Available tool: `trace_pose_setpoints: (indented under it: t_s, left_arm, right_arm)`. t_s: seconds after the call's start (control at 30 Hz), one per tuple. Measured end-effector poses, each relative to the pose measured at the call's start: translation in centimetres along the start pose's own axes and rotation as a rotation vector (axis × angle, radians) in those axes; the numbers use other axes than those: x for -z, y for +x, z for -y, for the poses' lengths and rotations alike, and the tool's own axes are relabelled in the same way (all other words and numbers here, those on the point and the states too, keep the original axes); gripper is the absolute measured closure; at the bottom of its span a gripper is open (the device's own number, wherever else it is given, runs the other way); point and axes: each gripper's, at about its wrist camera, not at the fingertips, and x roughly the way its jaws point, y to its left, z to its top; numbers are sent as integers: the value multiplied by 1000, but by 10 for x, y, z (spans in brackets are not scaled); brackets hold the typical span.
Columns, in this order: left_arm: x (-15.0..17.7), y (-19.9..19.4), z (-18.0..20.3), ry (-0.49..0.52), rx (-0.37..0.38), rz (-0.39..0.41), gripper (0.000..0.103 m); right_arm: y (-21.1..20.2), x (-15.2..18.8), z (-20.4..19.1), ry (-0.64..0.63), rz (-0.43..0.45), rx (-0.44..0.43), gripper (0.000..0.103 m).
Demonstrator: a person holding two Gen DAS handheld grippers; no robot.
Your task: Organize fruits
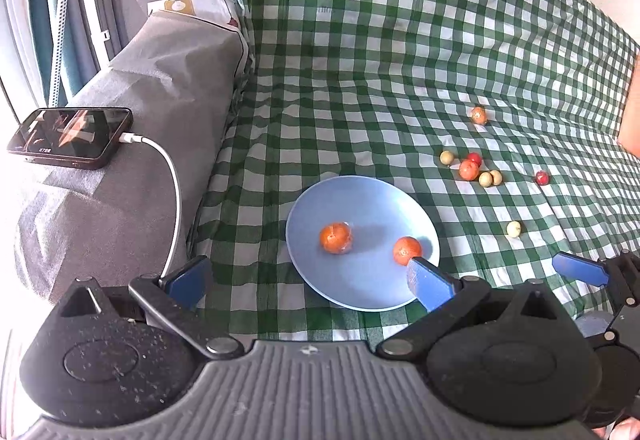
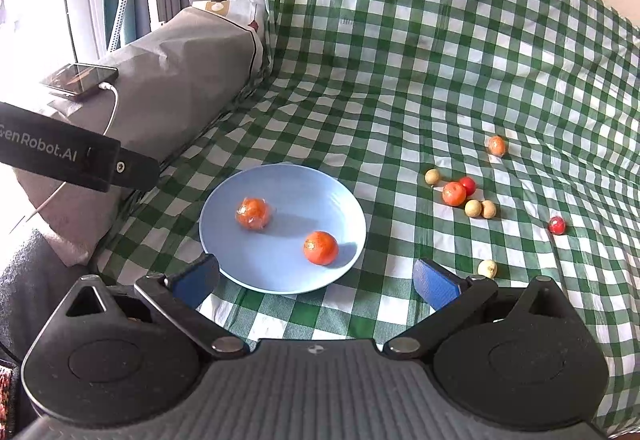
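One blue plate (image 2: 224,200) sits mid-frame holding two oranges (image 2: 320,248). To its right lie two more oranges (image 2: 454,193), two red fruits (image 2: 556,225) and four pale round fruits (image 2: 487,268). One phone (image 2: 80,79) lies upper left.

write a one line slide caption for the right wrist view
Open right gripper hovers before a light blue plate holding two orange mandarins, small fruits scattered on the green checked cloth.

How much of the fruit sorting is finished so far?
Two oranges already sit on the blue plate. Nothing is in hand: the left gripper and the right gripper are both open and empty. About nine small fruits remain scattered on the checked cloth.
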Motion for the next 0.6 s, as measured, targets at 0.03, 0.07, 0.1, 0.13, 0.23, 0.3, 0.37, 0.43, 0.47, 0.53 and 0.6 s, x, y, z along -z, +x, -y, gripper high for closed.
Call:
trace_pose_setpoints:
  t_s: [0.03,0.07,0.1,0.13,0.23,0.3,0.37,0.43,0.47,0.53,0.6]
  left_arm:
    - [0,0,0,0,-1,-1,0]
    - [0,0,0,0,-2,-2,0]
    - [0,0,0,0,-3,-3,0]
    - [0,0,0,0,-3,-3,0]
    - [0,0,-1,3,-2,-2,0]
    - [0,2,0,5,-3,-5,0]
    - [0,4,0,6,-4,-9,0]
    - [-1,6,-1,7,-5,-15,0]
    - [-1,8,-1,6,-5,-16,0]
    - [-3,10,-1,4,-6,-21,0]
    - [-4,12,0,7,-4,-25,0]
  right_arm:
    - [-1,0,0,2,3,0,1]
    - [-1,0,0,5,8,2,1]
    - [-2,-1,0,7,12,4,1]
    - [-2,-1,-1,10,15,7,1]
    - [-2,-1,0,17,14,9,1]
    - [-1,0,1,24,9,9,1]
    - [0,0,1,28,4,10,1]
    - [1,0,1,33,4,14,1]
    - [2,0,2,33,1,11,1]
    - [3,0,2,36,1,14,1]
    - [4,1,5,40,-2,12,1]
